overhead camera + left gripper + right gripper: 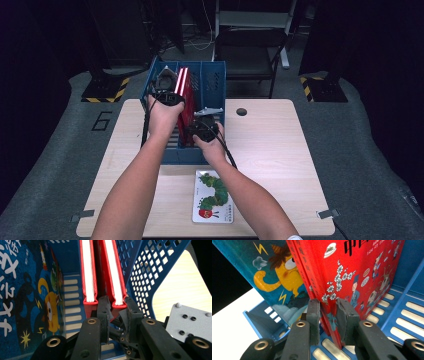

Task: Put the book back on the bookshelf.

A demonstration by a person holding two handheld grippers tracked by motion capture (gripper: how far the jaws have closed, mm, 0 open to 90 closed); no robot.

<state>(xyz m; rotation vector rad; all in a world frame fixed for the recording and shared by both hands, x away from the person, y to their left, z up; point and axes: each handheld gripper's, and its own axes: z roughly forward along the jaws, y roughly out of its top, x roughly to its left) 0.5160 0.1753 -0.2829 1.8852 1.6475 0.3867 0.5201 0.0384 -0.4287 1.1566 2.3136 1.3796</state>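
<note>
Two red picture books stand upright in a blue slotted file rack at the table's back. In the high view the red books sit in the middle slot. My left gripper holds them from above and behind. My right gripper holds them low at the front. In the left gripper view my left gripper is shut on the corner of the right-hand red book, beside the other red book. In the right gripper view my right gripper is shut on the red book's lower edge.
A blue book with a yellow monster leans in the neighbouring slot. A caterpillar book lies flat near the table's front edge. The wooden table has a cable hole. A chair stands behind the table.
</note>
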